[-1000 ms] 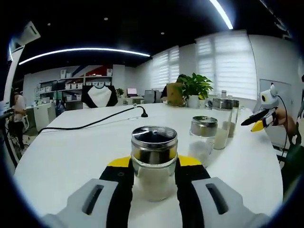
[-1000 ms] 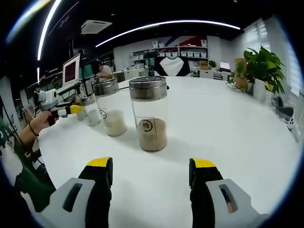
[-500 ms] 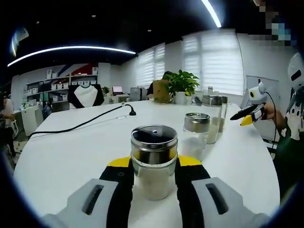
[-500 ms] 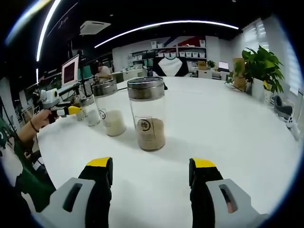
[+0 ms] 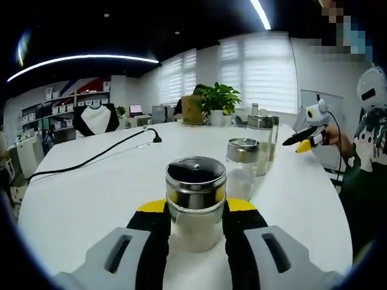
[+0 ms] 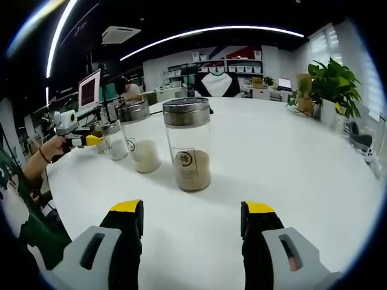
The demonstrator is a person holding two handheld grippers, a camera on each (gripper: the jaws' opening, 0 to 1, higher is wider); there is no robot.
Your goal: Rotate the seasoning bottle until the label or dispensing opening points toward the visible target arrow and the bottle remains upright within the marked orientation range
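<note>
Left gripper [image 5: 195, 225] clamped on the short seasoning jar [image 5: 195, 202], upright between its jaws but swung since a second ago, turn apparently underway, no arrow visible; right gripper [image 6: 192, 225] spread empty, unmoved, short of the tall labelled jar [image 6: 189, 145] ahead.

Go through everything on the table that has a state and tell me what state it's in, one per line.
Small jar: upright, lid on, clamped between the left gripper's fingers.
Left gripper: shut on the small jar.
Right gripper: open, holding nothing.
Tall jar: upright, lid on, partly filled with brown grains, label facing the right gripper.
Middle jar: upright, lid on, free.
Black cable: lying loose on the table.
</note>
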